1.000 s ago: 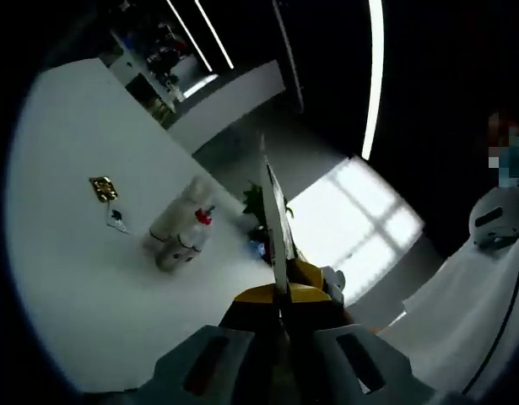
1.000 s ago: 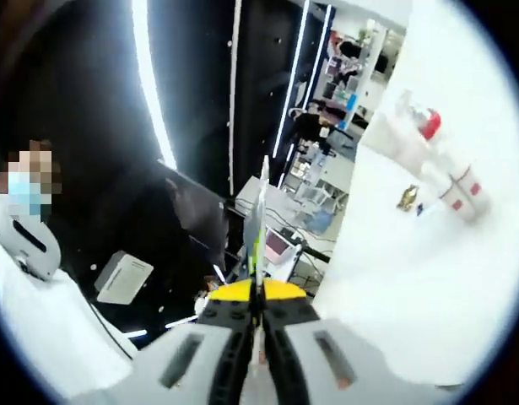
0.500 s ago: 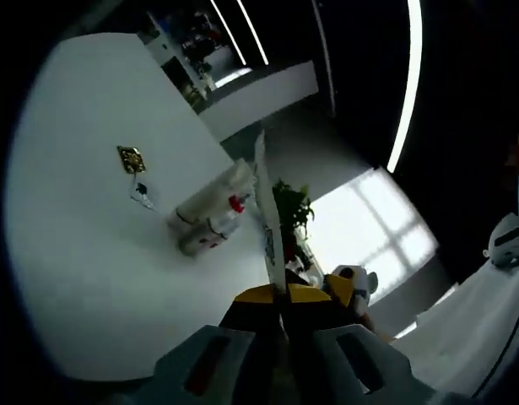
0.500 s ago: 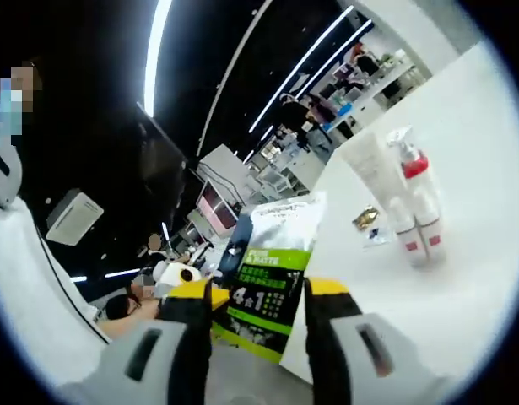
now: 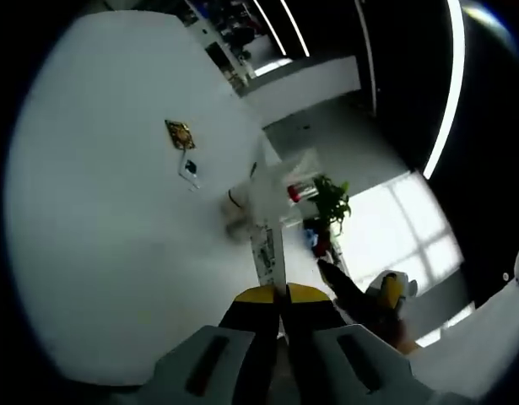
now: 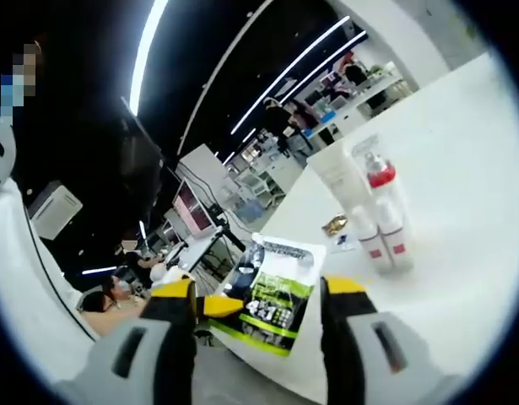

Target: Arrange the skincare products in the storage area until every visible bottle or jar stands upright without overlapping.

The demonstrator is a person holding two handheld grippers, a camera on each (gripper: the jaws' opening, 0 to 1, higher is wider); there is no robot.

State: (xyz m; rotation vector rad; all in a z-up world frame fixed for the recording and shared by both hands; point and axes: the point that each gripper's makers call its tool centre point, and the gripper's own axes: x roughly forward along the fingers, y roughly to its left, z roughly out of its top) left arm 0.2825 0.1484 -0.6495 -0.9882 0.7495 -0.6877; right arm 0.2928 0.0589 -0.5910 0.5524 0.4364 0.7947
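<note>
The left gripper (image 5: 273, 291) pinches a flat pouch (image 5: 266, 249) edge-on between its pressed-together jaws, holding it above a white table (image 5: 99, 253). In the right gripper view the same green-and-white pouch (image 6: 272, 295) shows its printed face between the spread jaws of the right gripper (image 6: 257, 299), which grips nothing; whether those jaws touch the pouch cannot be told. Farther along the table stand the skincare products: a white tube (image 6: 343, 181) and a clear bottle with a red collar (image 6: 379, 198), close together and apparently upright, the bottle partly in front of the tube. Just beside them lie a small gold item (image 6: 333, 224) and a small blue-and-white item (image 6: 344, 243). Judging from this, the tube and bottle are already standing, while the pouch is not yet set down among them, so the arrangement looks unfinished.
</note>
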